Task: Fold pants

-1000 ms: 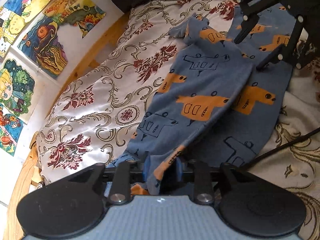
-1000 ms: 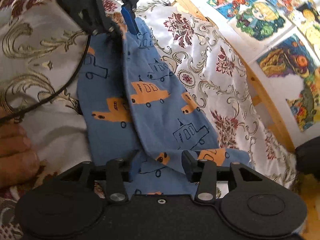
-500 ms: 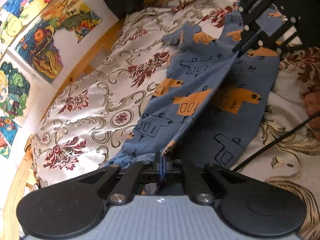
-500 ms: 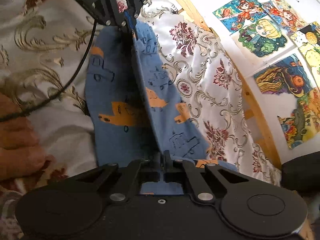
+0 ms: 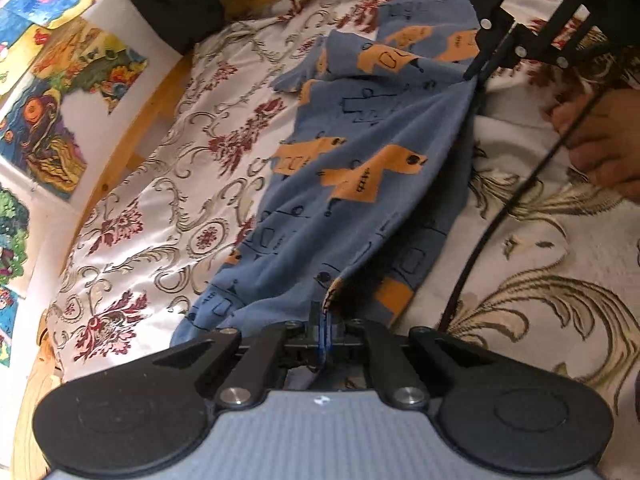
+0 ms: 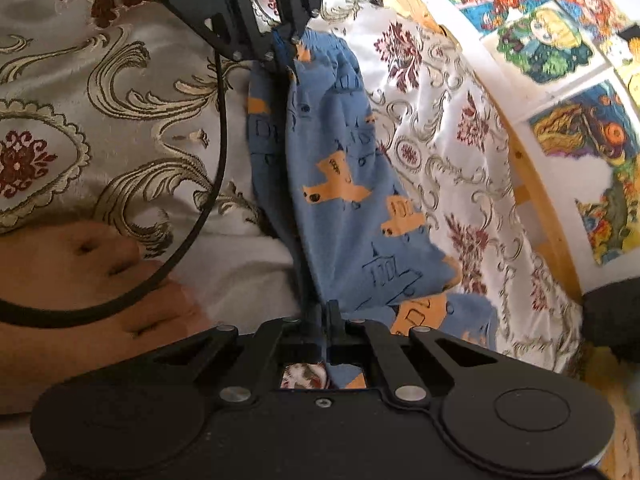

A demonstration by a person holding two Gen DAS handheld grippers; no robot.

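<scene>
The blue car-print pants (image 5: pixel 360 168) hang stretched between my two claws above the patterned bedspread (image 5: pixel 168 184), one side lifted; the fold looks barely begun, I judge. My left claw (image 5: pixel 325 326) and right claw (image 6: pixel 325 320) are both clenched on fabric edge.

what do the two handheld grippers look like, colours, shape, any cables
Both are matte black linkage grippers with silver pivot screws and round side discs. The left gripper has a ribbed grey body and blue finger pads; the right gripper is all black. A black cable trails from the left gripper.
</scene>
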